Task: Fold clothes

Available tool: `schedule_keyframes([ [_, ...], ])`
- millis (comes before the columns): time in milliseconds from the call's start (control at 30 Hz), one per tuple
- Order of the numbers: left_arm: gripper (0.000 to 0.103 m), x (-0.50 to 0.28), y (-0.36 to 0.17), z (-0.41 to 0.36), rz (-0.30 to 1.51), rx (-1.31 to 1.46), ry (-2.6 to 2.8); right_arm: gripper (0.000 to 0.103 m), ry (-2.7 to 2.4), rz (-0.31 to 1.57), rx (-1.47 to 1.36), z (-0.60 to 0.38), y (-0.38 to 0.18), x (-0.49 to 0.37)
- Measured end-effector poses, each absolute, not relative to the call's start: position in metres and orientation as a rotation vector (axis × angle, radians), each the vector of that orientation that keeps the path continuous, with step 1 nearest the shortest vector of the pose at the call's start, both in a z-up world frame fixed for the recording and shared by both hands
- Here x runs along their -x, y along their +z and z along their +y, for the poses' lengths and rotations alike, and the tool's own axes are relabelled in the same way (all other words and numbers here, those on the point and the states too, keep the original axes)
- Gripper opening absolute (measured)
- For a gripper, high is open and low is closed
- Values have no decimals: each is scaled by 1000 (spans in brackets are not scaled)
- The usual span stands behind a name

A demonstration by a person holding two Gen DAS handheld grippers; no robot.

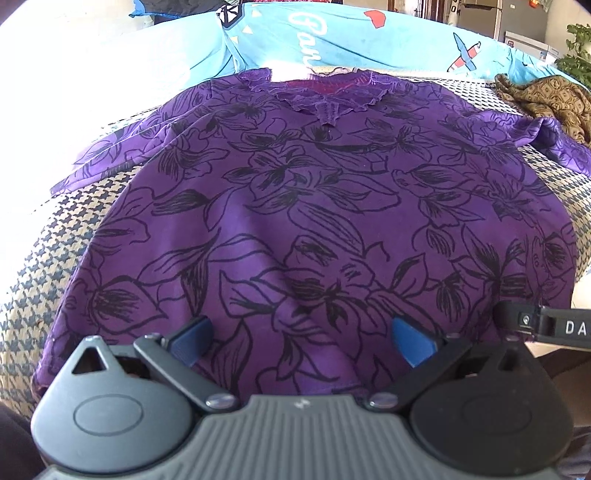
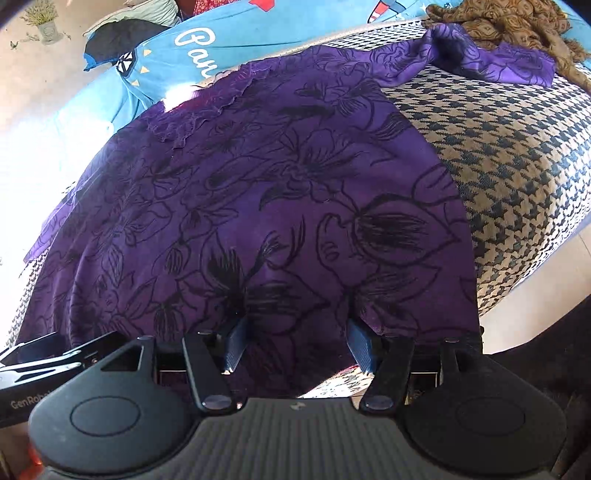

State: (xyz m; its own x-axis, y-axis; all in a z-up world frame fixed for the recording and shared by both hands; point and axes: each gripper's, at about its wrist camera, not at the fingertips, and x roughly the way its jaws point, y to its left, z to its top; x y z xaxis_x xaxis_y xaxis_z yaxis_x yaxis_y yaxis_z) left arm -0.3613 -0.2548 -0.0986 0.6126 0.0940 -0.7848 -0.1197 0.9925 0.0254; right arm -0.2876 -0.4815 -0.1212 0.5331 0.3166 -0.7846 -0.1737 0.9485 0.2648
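both wrist views look low and close across the same purple top [image 1: 314,206]

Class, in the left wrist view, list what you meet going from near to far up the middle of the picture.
Open left tongs → purple floral-print top, spread flat → its frilled lace neckline → light blue printed bedsheet with white lettering.

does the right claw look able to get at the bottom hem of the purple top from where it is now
Probably yes. The right claw is open, right at the near hem of the purple top, with nothing lying between them. The left claw sits apart.
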Motion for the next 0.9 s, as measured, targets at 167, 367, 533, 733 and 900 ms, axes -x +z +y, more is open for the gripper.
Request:
schedule_keyframes([
  [167, 103, 353, -86, -242, 911, 112, 130, 57, 315, 967, -104, -484, -105, 283],
  [367, 103, 325, -70, -235, 896, 113, 137, 58, 291, 842, -85, -497, -71, 249],
  [533, 103, 293, -56, -229, 886, 93, 107, 58, 214, 793, -94, -510, -56, 209],
  [733, 103, 257, -47, -225, 864, 44, 81, 58, 68, 731, -182, -542, -39, 161],
  [900, 103, 234, -46, -220, 857, 50, 63, 59, -63, 693, -240, -573, -31, 123],
])
